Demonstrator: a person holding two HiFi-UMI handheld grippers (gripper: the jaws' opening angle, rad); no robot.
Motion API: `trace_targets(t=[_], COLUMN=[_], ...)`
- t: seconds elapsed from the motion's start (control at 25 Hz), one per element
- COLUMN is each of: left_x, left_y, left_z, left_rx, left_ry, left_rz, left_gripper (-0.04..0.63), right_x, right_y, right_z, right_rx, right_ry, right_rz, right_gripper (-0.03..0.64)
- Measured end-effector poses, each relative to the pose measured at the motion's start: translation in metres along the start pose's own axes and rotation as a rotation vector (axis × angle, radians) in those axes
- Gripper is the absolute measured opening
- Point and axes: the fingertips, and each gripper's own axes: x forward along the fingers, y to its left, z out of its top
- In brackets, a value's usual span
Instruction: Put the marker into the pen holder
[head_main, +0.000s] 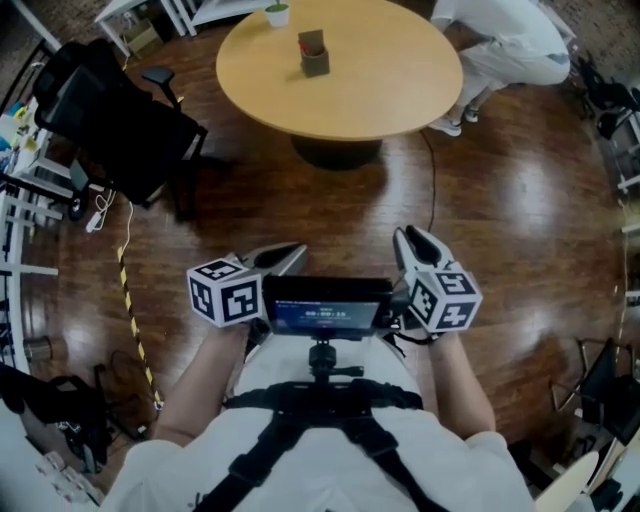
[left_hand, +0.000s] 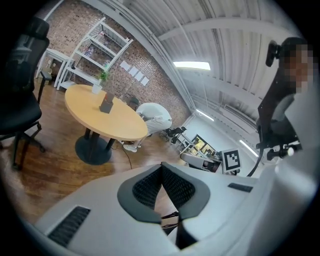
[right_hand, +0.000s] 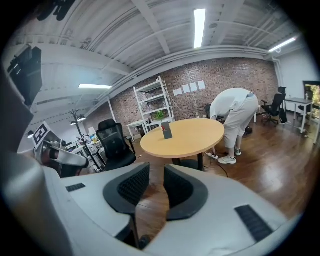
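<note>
Harnessed torso (head_main: 320, 420) nearest, both tongs held at the chest, well short of the work.
Round table (head_main: 380, 95) stands well apart. Left gripper (left_hand: 161, 170) has its jaws meeting at the tips on nothing; right gripper (right_hand: 156, 175) stands parted and empty. Pen holder (head_main: 314, 58) sits near the table's middle; a red tip (head_main: 307, 41) at its rim, seemingly upright, may be the marker, but it is too small to tell. My worry: a long reach nudges that small holder over.
</note>
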Motion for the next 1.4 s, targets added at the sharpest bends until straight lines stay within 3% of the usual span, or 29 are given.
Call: trace_targets(t=[0.32, 0.48, 0.6, 1.0, 1.4], left_x=[-0.056, -0.06, -0.058, -0.038, -0.035], left_y=[0.032, 0.038, 0.039, 0.047, 0.045], left_z=[-0.005, 0.005, 0.008, 0.019, 0.016], left_rx=[-0.031, -0.02, -0.014, -0.018, -0.024], left_ry=[0.003, 0.012, 0.033, 0.063, 0.074], left_rz=[0.014, -0.009, -0.035, -0.077, -0.088], left_gripper=[-0.003, -0.003, -0.003, -0.003, -0.003], right_x=[0.027, 0.033, 0.035, 0.046, 0.049], right_y=[0.071, 0.088, 0.094, 0.086, 0.094], right_z=[0.001, 0.01, 0.014, 0.022, 0.022], right_rx=[-0.013, -0.017, -0.012, -0.025, -0.05], right_ry=[0.007, -0.003, -0.006, 0.009, 0.048], right_rz=[0.03, 0.021, 0.009, -0.015, 0.022], right_gripper=[0.089, 0.041, 0.009, 0.006, 0.005])
